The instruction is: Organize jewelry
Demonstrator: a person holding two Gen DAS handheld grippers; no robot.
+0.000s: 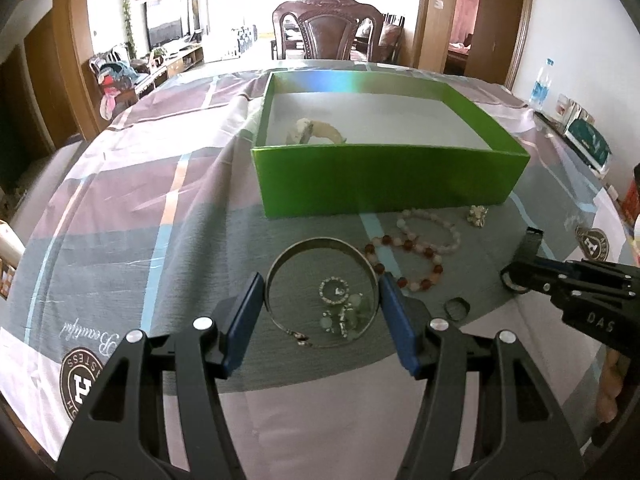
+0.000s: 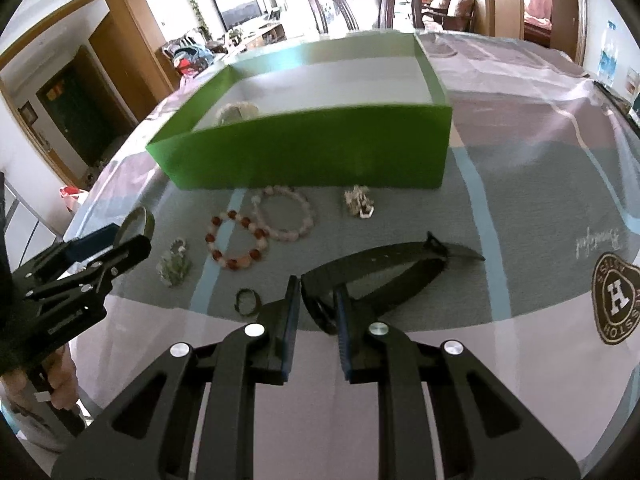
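A green box (image 1: 384,178) (image 2: 312,144) stands on the table with a pale bracelet (image 1: 316,131) inside. My left gripper (image 1: 322,294) holds a silver bangle (image 1: 320,245) between its blue pads, both touching the rim. Inside the bangle ring lie a small sparkly ring (image 1: 334,290) and a green bead piece (image 1: 346,318). My right gripper (image 2: 317,298) is shut on a black watch (image 2: 384,270), whose strap reaches right. A red-and-white bead bracelet (image 2: 236,240) (image 1: 404,262), a pink bead bracelet (image 2: 286,216) and a black ring (image 2: 247,302) (image 1: 457,308) lie in front of the box.
A small silver trinket (image 2: 360,200) (image 1: 478,215) lies near the box's front right corner. The table wears a grey and mauve checked cloth (image 1: 140,208). A dark wooden chair (image 1: 328,28) stands behind the table. Bottles and boxes (image 1: 576,128) sit at the far right edge.
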